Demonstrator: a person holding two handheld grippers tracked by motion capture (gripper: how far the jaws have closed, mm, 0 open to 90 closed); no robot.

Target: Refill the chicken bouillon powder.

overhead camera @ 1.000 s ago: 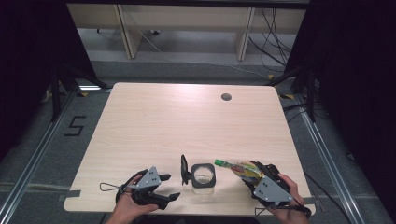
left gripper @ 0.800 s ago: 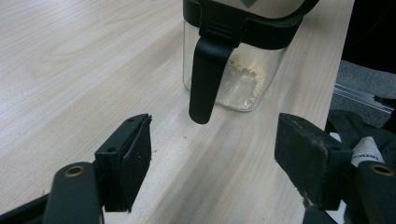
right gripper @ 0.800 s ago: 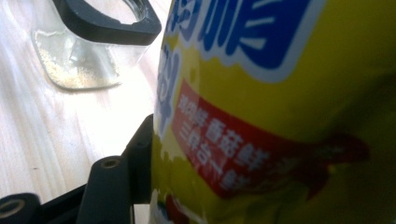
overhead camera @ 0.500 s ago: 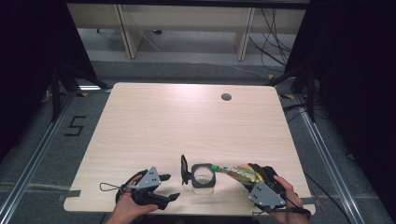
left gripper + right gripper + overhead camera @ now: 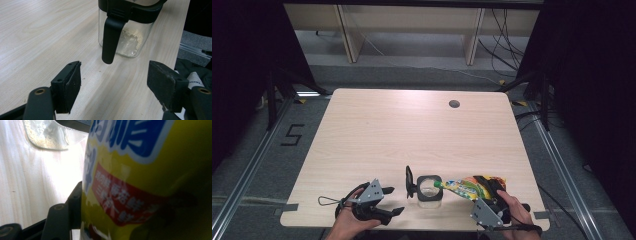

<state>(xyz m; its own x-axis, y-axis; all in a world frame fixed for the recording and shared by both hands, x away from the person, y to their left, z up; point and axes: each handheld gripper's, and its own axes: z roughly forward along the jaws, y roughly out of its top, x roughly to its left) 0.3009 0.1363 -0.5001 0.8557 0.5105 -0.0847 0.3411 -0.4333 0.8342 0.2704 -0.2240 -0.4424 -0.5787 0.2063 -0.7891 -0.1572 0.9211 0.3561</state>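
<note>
Tongs, high view: right tongs are grasping a yellow pouch tilted over the jar, lower centre of the bench; left tongs are lying released. Left gripper view: released tongs are facing the jar, upper centre. Right gripper view: pouch is pressing against a pad.

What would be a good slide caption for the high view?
Right claw tips a yellow printed pouch over a clear, black-rimmed jar; open left claw waits beside it.
</note>
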